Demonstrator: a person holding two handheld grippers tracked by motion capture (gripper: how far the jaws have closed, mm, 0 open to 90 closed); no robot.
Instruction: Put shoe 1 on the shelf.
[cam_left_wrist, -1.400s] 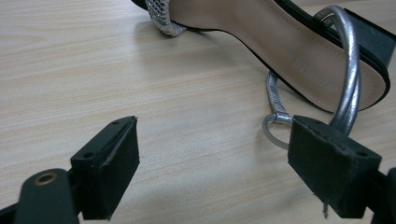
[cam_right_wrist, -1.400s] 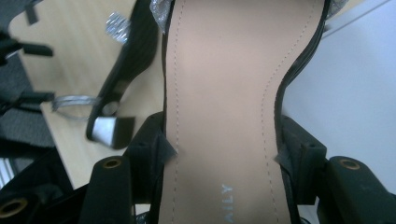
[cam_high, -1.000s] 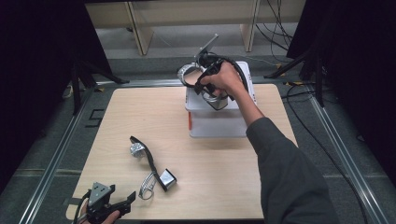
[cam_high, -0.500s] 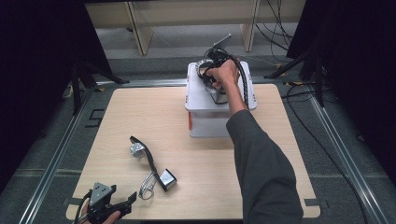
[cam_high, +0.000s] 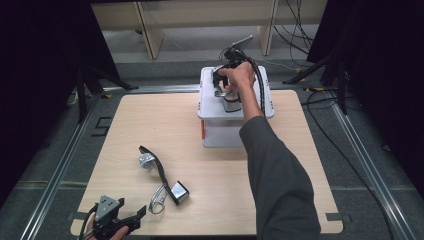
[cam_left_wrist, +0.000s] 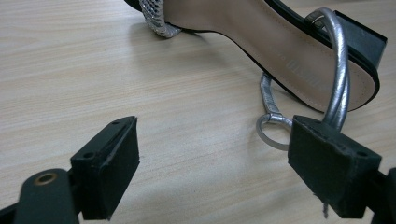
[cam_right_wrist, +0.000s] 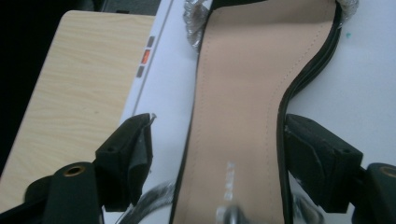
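Right gripper (cam_high: 226, 86) sits over the white box (cam_high: 265, 100) at the far edge of the table (cam_high: 210, 140), arm stretched out across it. Its jaws have just been opening: in the right gripper view they stand spread on either side of a sandal (cam_right_wrist: 243, 112) that lies on the box's white surface, insole up. The right-hand pad sits just beside the sandal's black edge, the left-hand pad stands clear with white showing between. No squeeze on the sole, so it's released, not gripped. That sandal's silver toe strap (cam_right_wrist: 196, 18) shows at the top of that view. Second sandal (cam_high: 159, 172) lies on the table near the front left — black sole, block heel toward the person, silver ankle strap (cam_left_wrist: 338, 70) looping off it onto the wood. Left gripper (cam_high: 116, 220) is at the table's front left corner, low over the wood, jaws wide apart with nothing between them — its own view puts the strap's ring (cam_left_wrist: 271, 130) just past the right-hand pad, sandal close ahead, not touching.
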